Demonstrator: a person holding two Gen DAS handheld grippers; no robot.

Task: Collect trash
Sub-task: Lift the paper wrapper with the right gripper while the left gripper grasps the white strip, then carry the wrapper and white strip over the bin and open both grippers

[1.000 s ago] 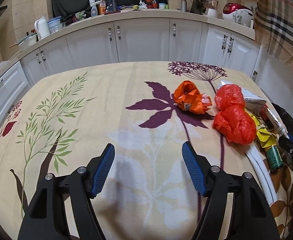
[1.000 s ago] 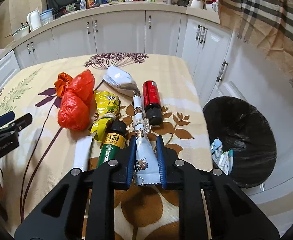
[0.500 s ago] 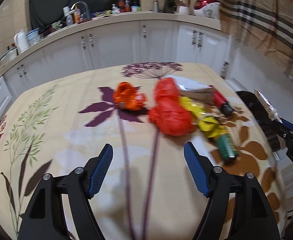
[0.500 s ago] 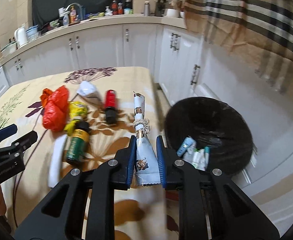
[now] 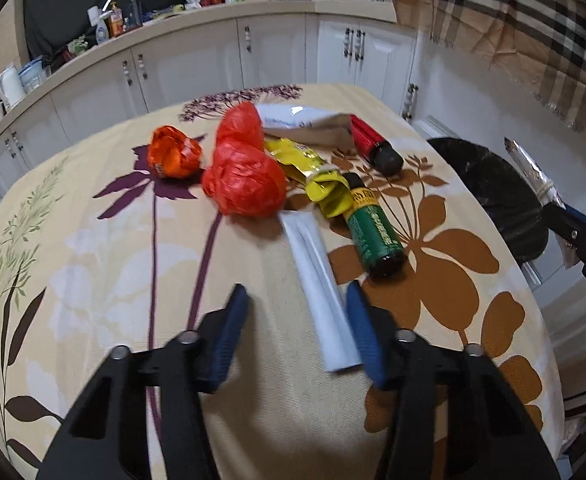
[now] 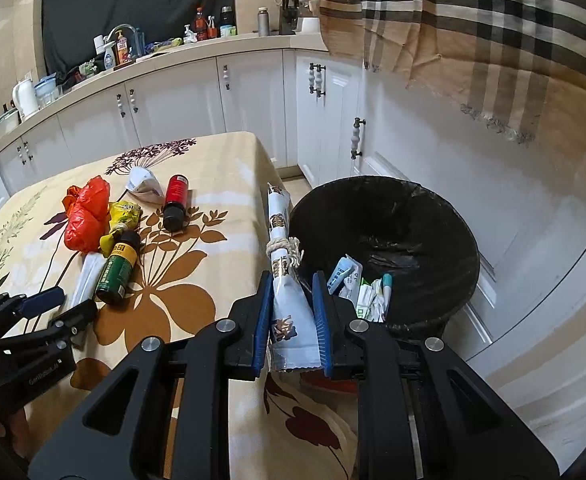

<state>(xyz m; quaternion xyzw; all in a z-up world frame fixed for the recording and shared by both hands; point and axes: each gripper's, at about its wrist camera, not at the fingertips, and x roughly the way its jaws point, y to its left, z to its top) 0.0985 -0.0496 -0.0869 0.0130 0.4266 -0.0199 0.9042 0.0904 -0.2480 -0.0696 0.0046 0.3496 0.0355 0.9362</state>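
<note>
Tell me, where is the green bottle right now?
The green bottle lies on its side on the flowered tablecloth, right of the flat white packet, its black cap under the yellow wrapper.

Readable text, itemised:
- Left gripper (image 6: 59,307), body: small pale lettering, approx. "GenRobot.AI".
- Green bottle (image 5: 374,231): yellow neck band w/ black chars, white chars down the side; illegible.
- Rolled wrapper (image 6: 284,280): brown printed marks, illegible.
- Yellow packet (image 5: 313,168): print too small to read.
</note>
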